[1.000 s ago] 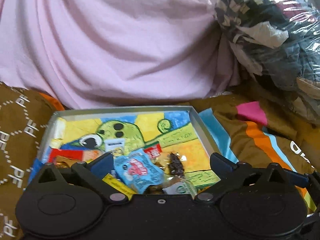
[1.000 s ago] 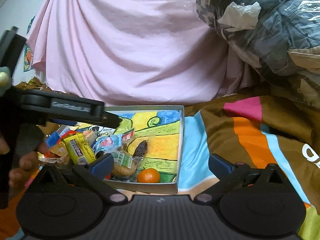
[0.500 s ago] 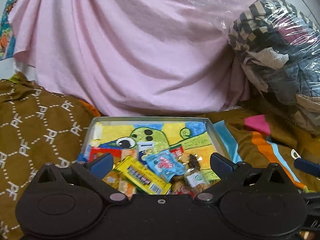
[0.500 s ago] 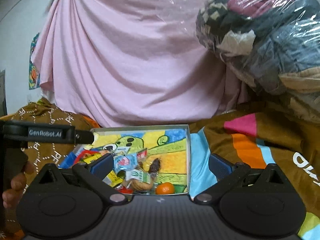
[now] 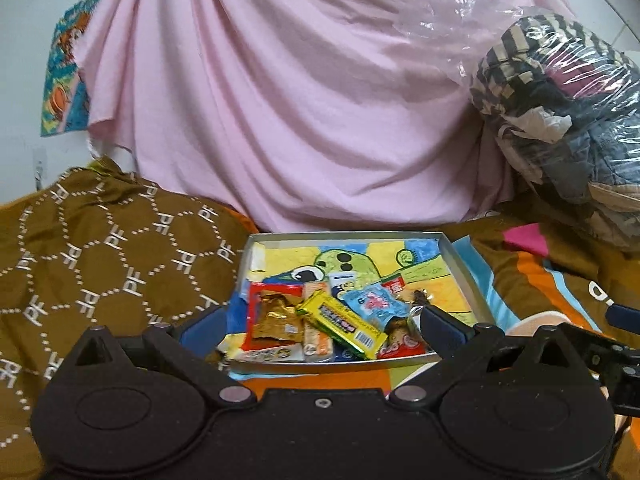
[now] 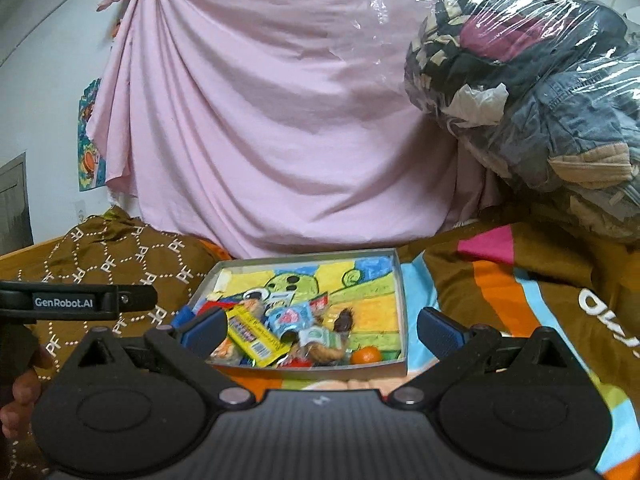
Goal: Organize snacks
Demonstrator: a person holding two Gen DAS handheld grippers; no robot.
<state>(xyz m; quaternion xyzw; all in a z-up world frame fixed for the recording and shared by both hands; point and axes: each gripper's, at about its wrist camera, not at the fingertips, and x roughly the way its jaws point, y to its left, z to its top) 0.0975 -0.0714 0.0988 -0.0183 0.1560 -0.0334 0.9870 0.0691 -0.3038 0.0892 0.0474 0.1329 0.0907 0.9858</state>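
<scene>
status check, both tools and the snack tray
Left tool open, empty. Right tool open, empty. Snacks piled in near-left end of tray; orange at near edge. Nothing in the way.

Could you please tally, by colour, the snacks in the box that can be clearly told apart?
Snacks in the box:
Yellow bar: 1
Light blue packet: 1
Gold foil wrapper: 1
Small orange fruit: 1
Total clearly told apart: 4; the rest overlap too much to count.
</scene>
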